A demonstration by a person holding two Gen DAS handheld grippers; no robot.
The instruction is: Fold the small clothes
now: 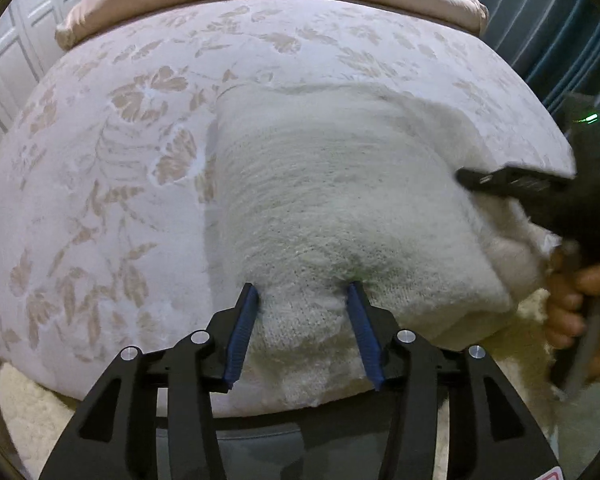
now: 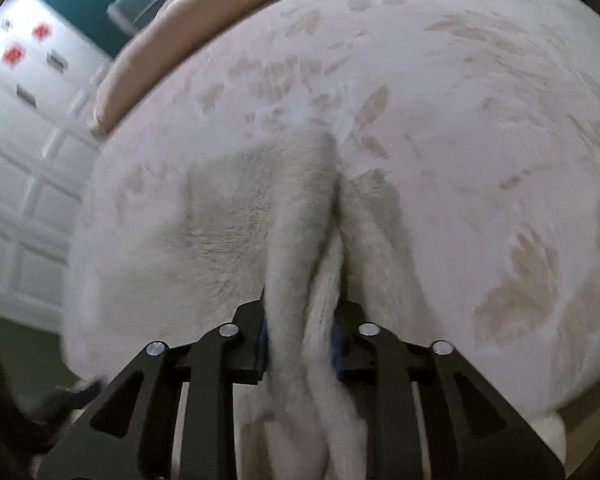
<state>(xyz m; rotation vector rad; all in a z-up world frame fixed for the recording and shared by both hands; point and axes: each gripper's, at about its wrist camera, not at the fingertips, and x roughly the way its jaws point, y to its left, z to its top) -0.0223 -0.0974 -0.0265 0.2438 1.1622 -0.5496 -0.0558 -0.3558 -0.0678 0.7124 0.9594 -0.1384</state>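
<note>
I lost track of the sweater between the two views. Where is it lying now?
The white knit sweater lies folded on the floral bedspread, near its front edge in the left wrist view, with the left gripper straddling its near edge.

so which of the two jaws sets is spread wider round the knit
The left gripper: its blue pads stand clearly apart around the white knit garment. The right gripper pinches a narrow bunch.

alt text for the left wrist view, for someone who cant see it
A folded white knit sweater lies on a floral bedspread, its near edge between the left gripper's parted blue fingers. The right gripper reaches in at its right side.
</note>
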